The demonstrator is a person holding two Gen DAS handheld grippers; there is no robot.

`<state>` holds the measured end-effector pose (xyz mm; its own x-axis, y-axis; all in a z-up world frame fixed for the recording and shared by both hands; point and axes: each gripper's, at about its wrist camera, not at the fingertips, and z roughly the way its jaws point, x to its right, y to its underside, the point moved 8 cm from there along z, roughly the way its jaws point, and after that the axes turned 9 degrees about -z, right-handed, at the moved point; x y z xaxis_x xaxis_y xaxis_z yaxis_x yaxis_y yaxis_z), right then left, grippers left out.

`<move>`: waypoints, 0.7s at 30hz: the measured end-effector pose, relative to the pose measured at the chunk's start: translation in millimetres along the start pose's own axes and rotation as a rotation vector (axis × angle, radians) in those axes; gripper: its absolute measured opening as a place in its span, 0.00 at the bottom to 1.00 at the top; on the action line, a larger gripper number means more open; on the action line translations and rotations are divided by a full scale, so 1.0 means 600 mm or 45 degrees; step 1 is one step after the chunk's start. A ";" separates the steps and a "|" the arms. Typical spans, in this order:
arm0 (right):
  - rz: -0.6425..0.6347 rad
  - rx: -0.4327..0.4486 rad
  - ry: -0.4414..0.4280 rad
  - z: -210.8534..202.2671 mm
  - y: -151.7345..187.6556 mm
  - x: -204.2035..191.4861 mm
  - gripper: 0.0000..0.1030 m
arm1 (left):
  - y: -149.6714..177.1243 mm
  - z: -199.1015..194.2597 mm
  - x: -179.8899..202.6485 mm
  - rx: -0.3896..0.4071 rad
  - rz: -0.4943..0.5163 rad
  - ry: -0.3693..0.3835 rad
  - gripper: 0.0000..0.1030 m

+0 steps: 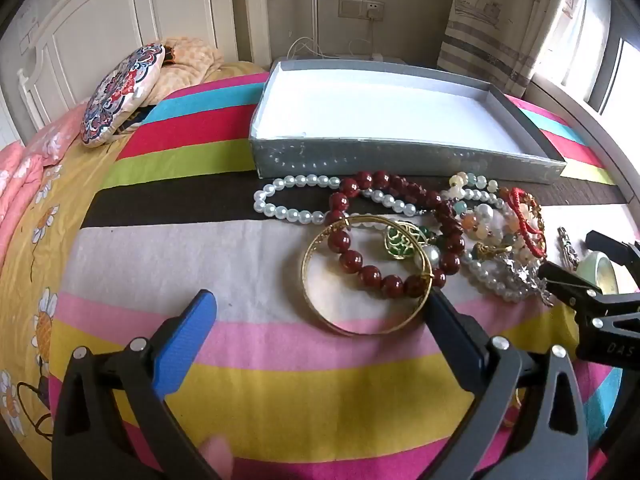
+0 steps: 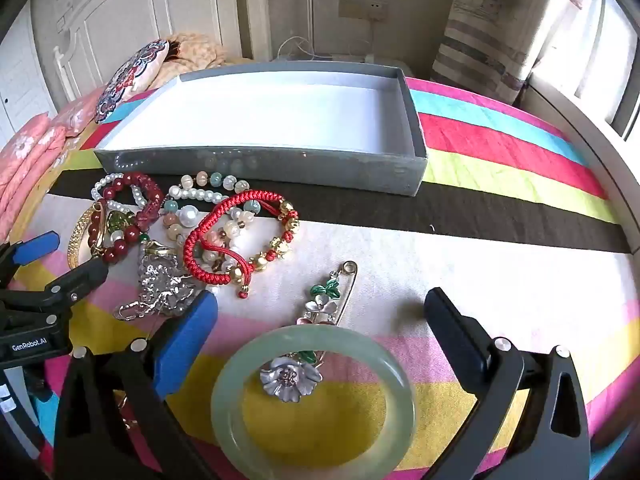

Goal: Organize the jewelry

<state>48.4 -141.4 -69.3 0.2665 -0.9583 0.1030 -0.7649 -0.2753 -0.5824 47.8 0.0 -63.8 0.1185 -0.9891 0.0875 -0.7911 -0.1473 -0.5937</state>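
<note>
A heap of jewelry lies on a striped bedspread in front of an empty grey box (image 1: 400, 160) (image 2: 256, 168). In the left wrist view my left gripper (image 1: 320, 312) is open over a gold bangle (image 1: 320, 316), with a dark red bead bracelet (image 1: 360, 270) and a pearl bracelet (image 1: 280, 210) just beyond. In the right wrist view my right gripper (image 2: 320, 312) is open over a pale green jade bangle (image 2: 224, 396) and a silver flower brooch (image 2: 290, 378). A red cord bracelet (image 2: 224, 216) and a silver ornament (image 2: 160, 284) lie to its left. Both grippers hold nothing.
A patterned round cushion (image 1: 120, 92) and pink bedding (image 1: 20, 176) lie at the far left near the white headboard. A curtain (image 1: 500, 20) and window are at the right. Each gripper shows in the other's view, close beside it (image 1: 600, 300) (image 2: 40, 280).
</note>
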 end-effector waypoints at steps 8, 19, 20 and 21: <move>0.000 0.002 0.000 0.001 0.001 0.000 0.96 | 0.000 0.000 0.000 -0.003 -0.001 0.001 0.98; 0.038 0.129 -0.106 -0.112 0.074 0.015 0.96 | 0.062 -0.083 0.021 0.051 -0.009 0.036 0.98; 0.029 0.162 -0.100 -0.130 0.085 0.004 0.96 | 0.082 -0.112 0.021 0.106 -0.002 0.030 0.98; 0.018 0.204 -0.115 -0.157 0.097 -0.001 0.96 | 0.094 -0.141 0.027 0.171 0.006 0.037 0.98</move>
<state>-51.4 -163.9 -27.3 0.3138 -0.9492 0.0252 -0.6677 -0.2395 -0.7049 -45.8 -24.6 -28.0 0.0963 -0.9896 0.1066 -0.7039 -0.1434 -0.6957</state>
